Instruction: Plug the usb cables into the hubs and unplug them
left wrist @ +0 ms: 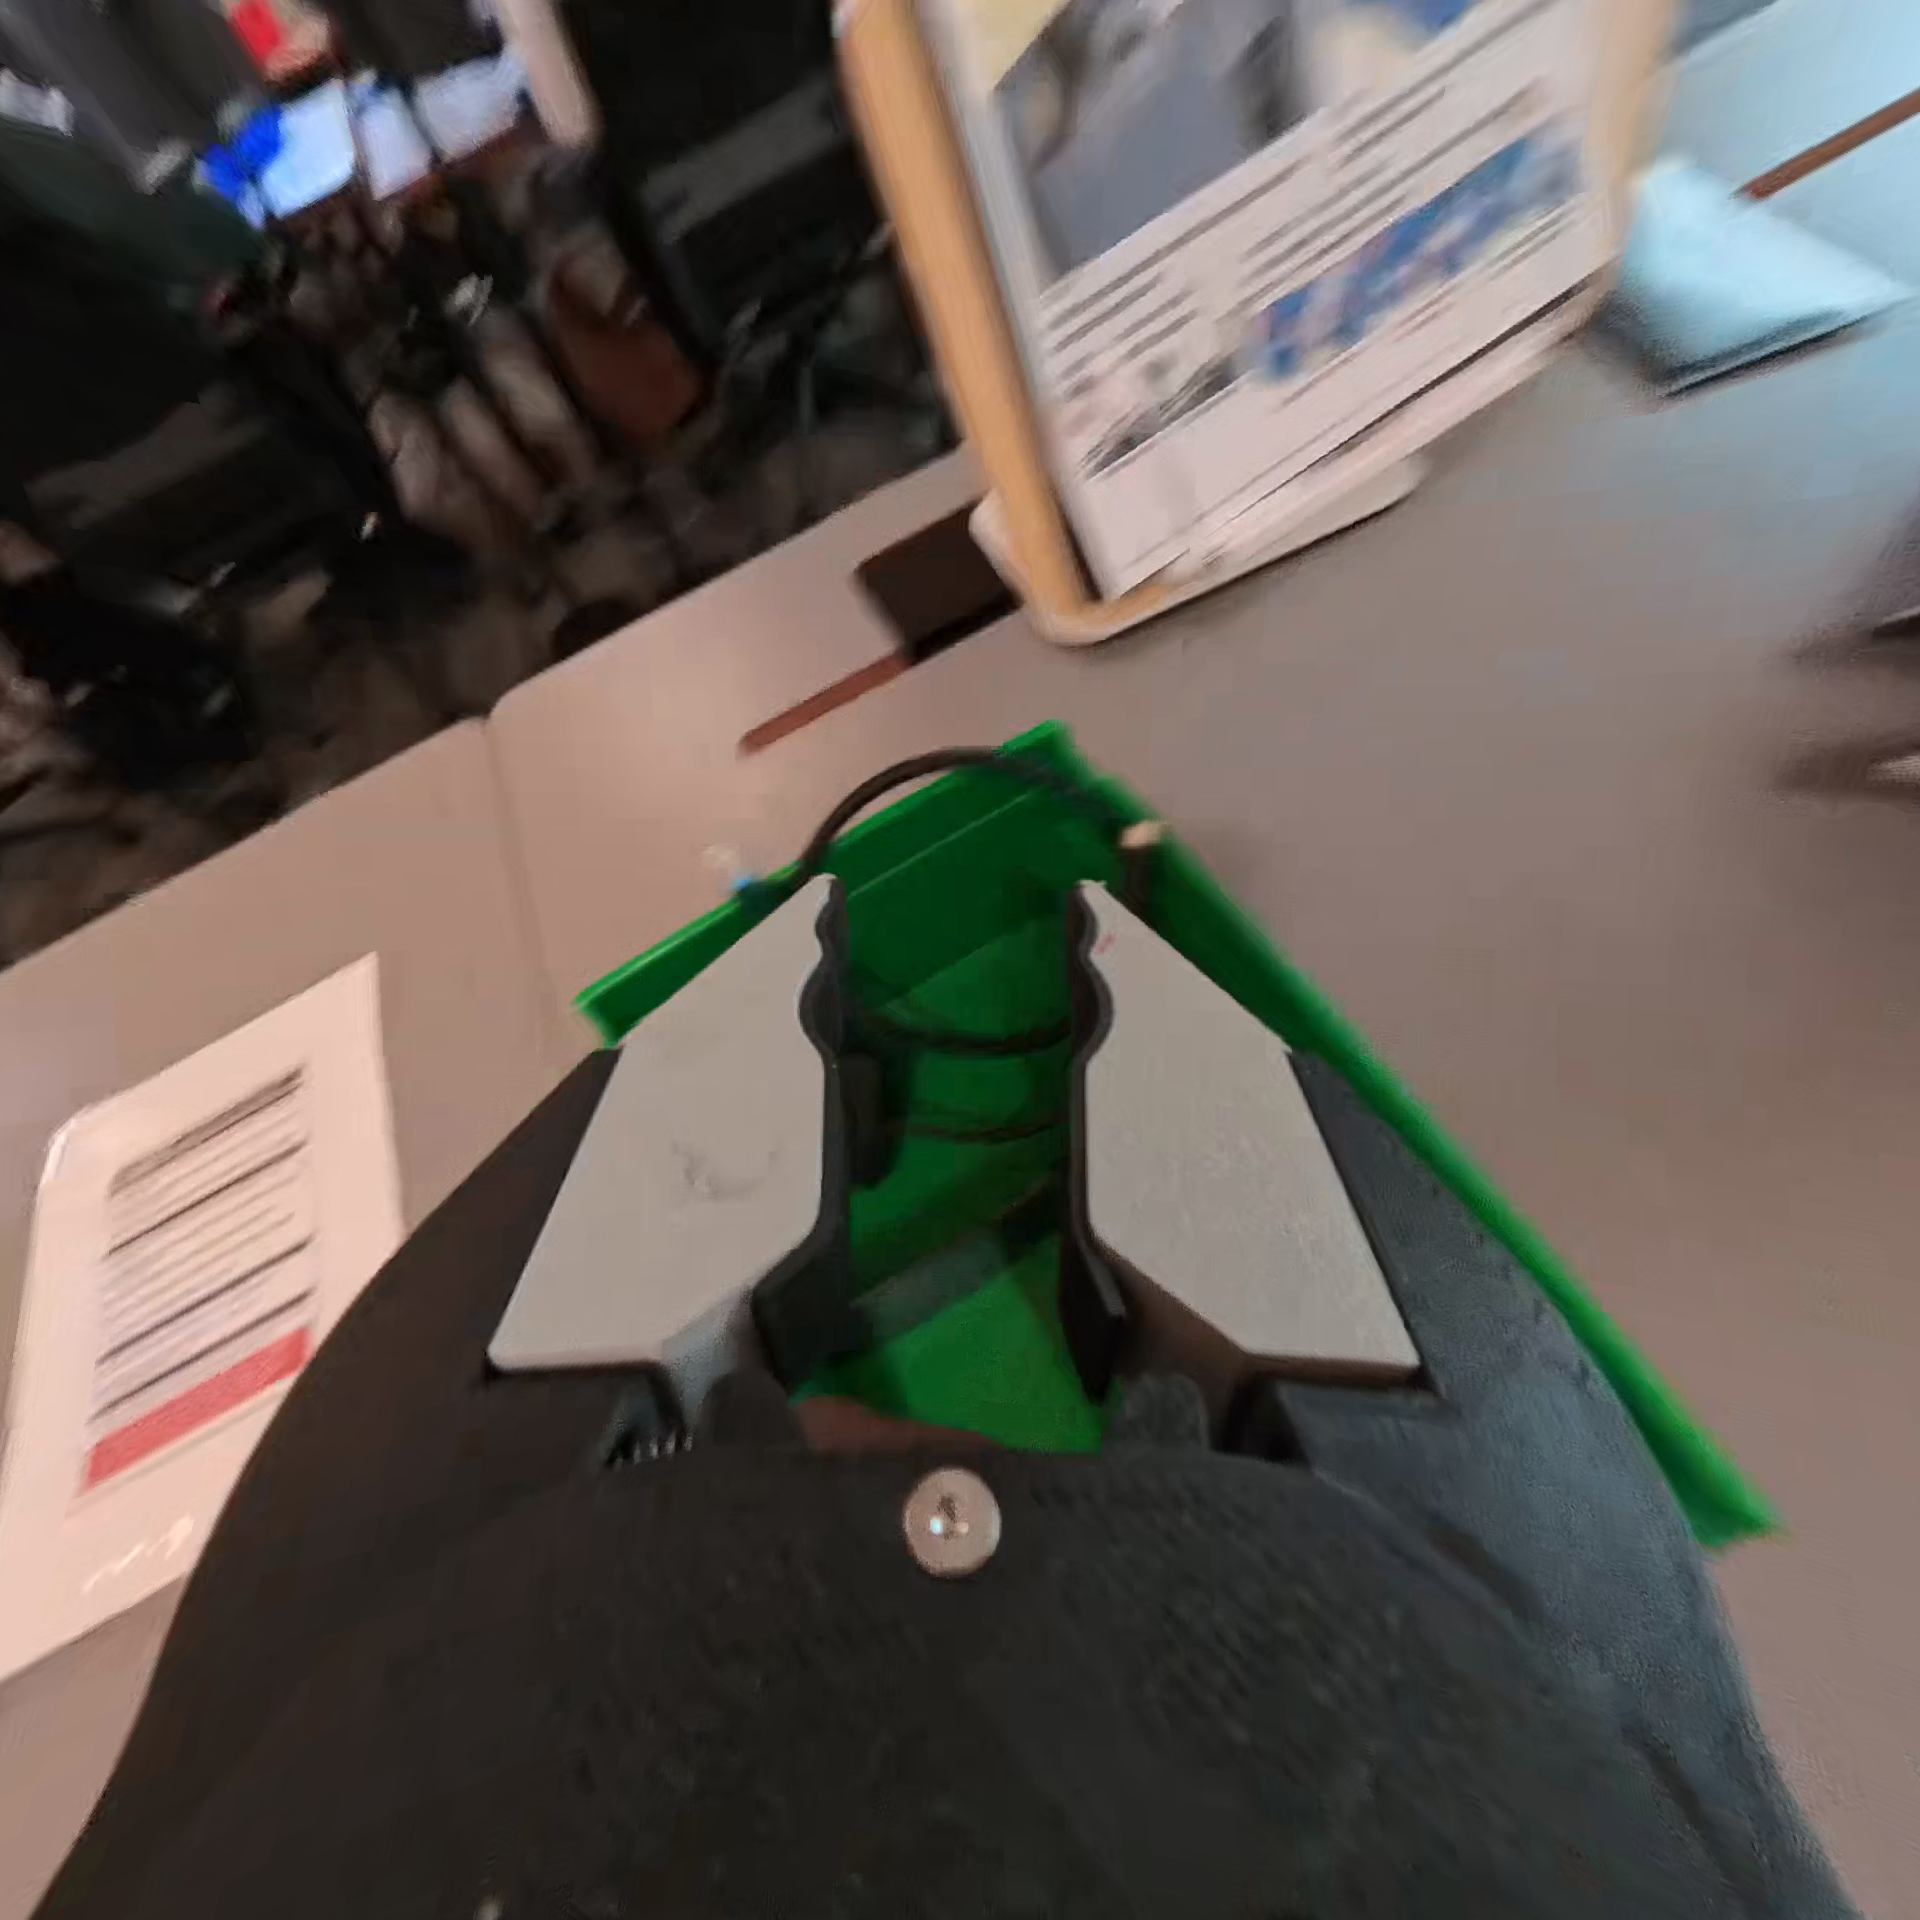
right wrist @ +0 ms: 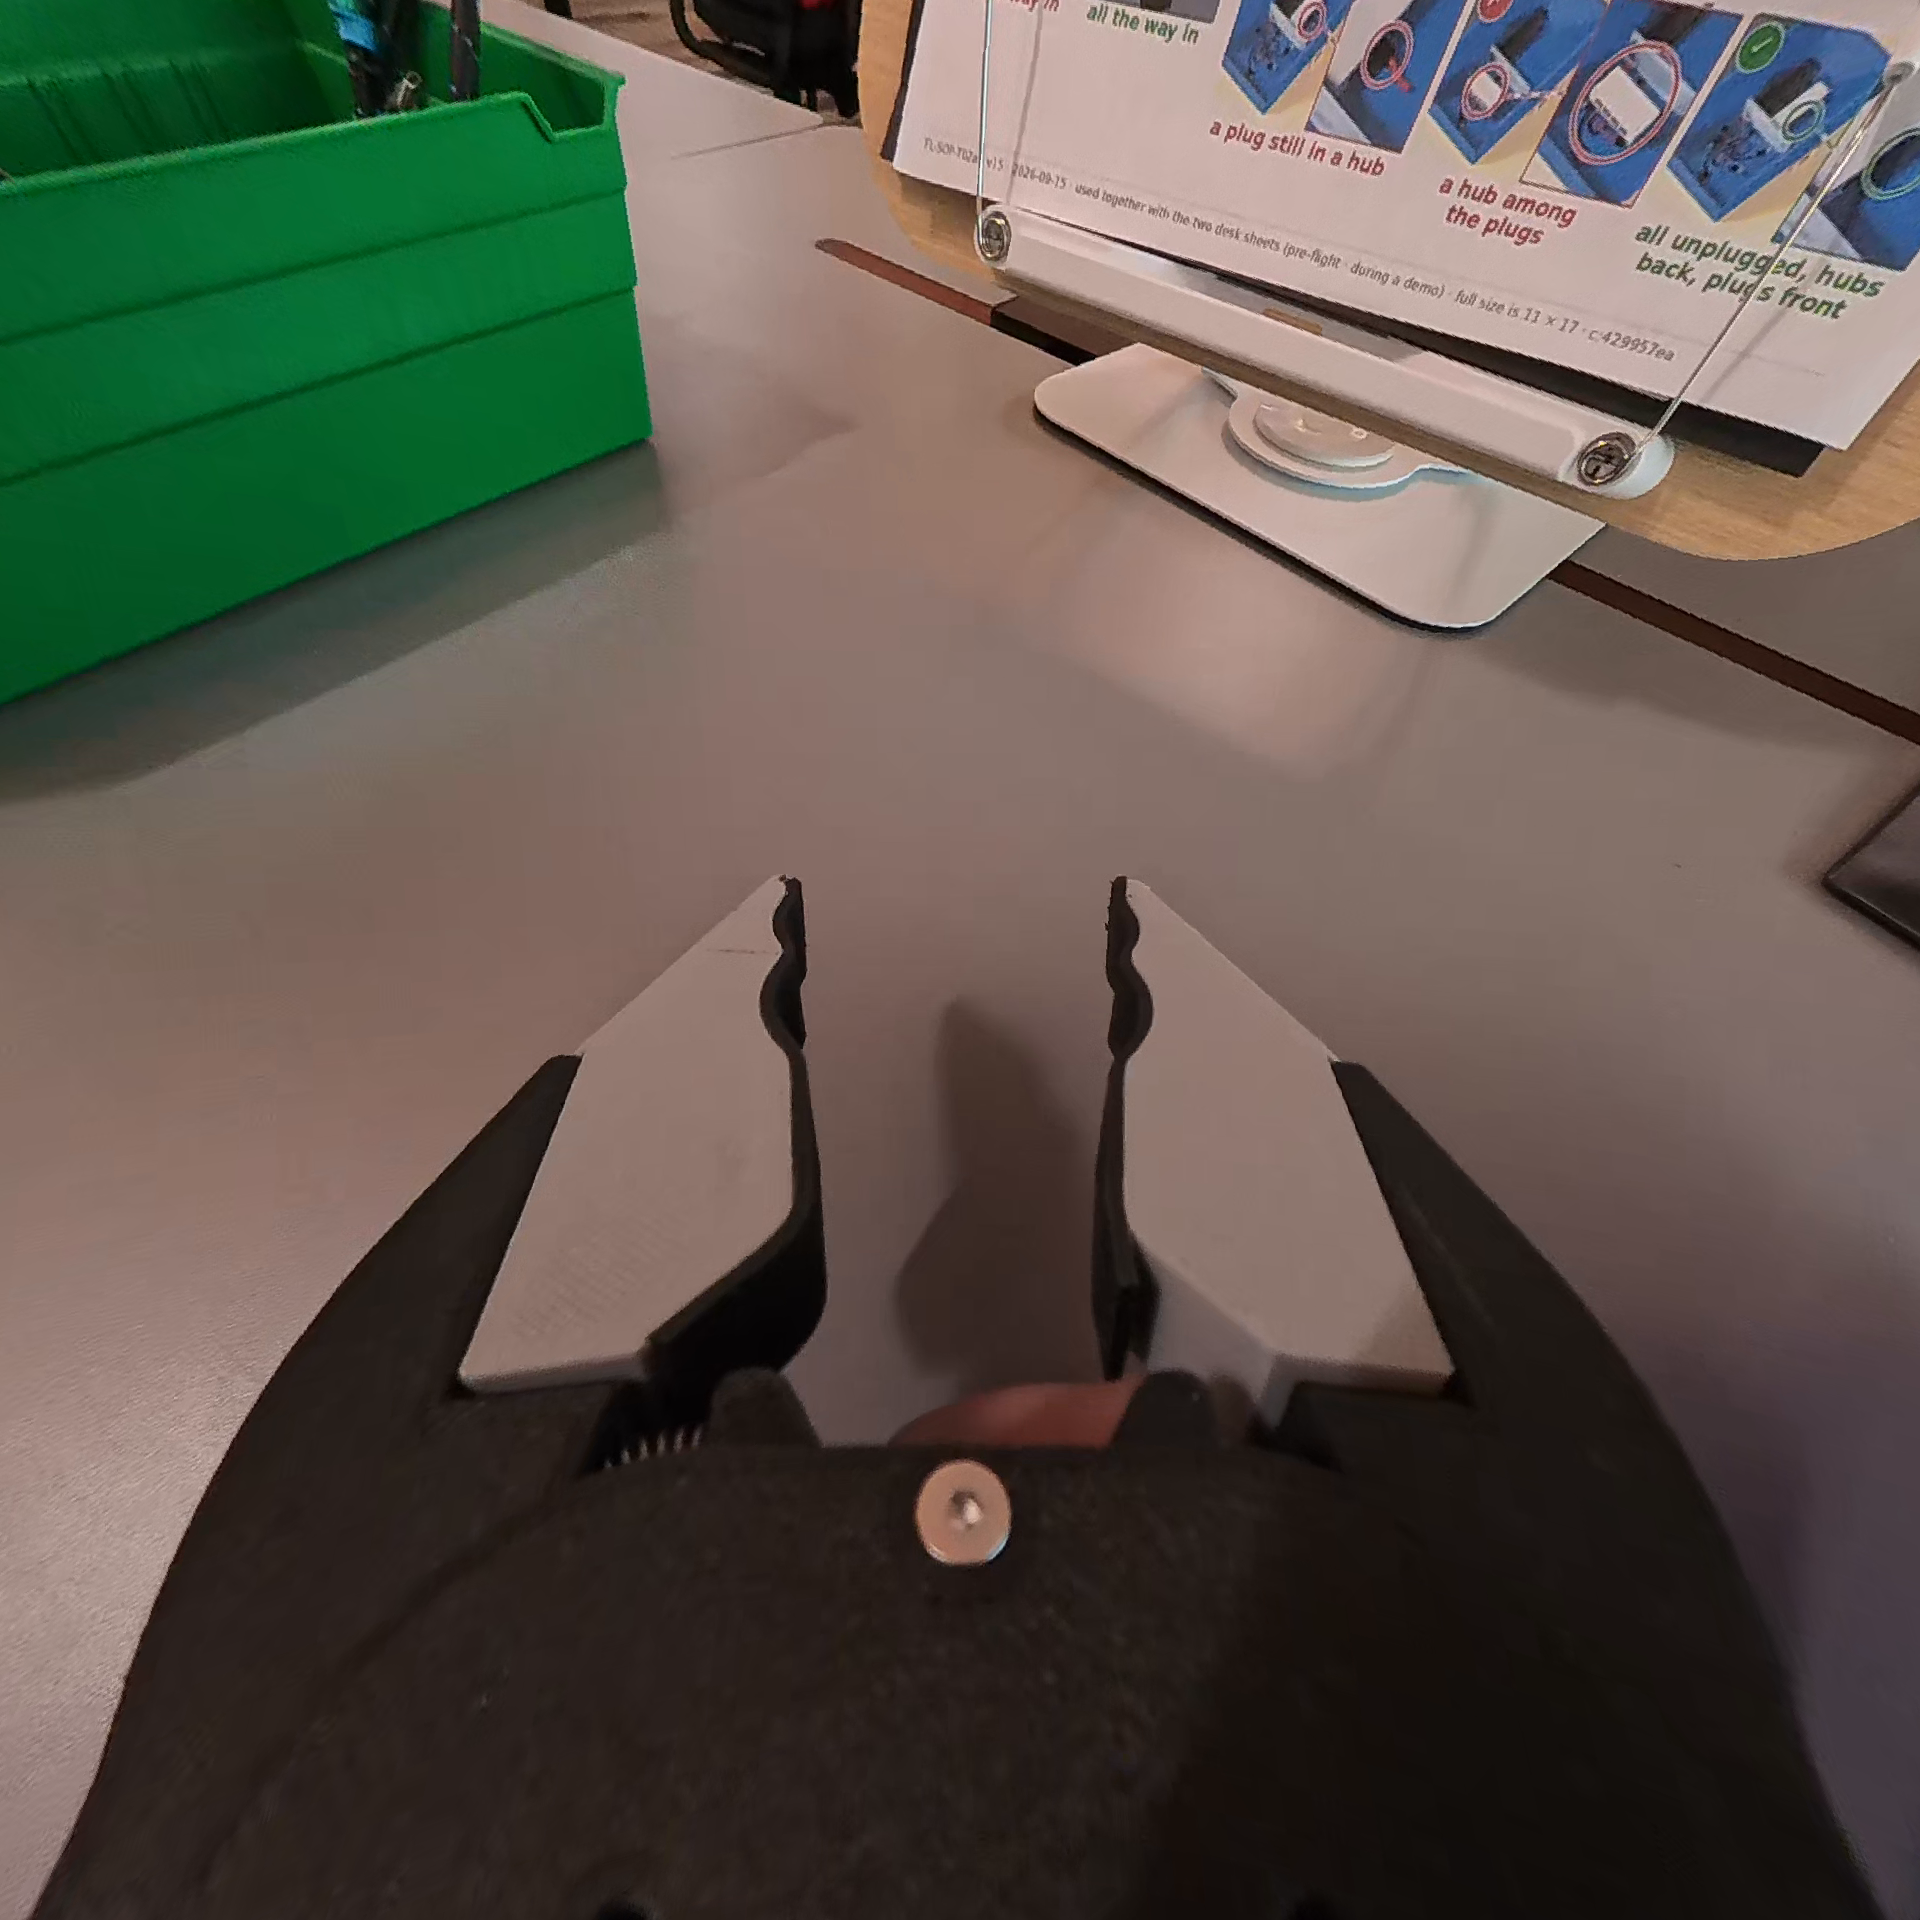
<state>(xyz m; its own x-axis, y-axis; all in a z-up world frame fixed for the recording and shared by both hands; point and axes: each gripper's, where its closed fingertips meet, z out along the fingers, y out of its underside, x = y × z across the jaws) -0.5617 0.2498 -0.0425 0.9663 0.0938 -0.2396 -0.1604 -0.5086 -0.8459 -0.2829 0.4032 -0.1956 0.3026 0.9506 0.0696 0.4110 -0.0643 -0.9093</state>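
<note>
My left tongs [left wrist: 956, 894] hung spread over the green bin [left wrist: 1236, 966] and its black cable [left wrist: 935, 1039], my right tongs [right wrist: 956, 894] released beside it.

Left wrist view is motion-blurred; right wrist view is sharp, evenly lit, with soft shadows.

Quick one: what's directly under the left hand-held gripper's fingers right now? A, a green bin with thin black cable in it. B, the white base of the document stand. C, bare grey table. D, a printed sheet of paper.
A: in the left wrist view the left hand-held gripper sits over the green bin, with a thin black cable looping between its fingers.
</note>
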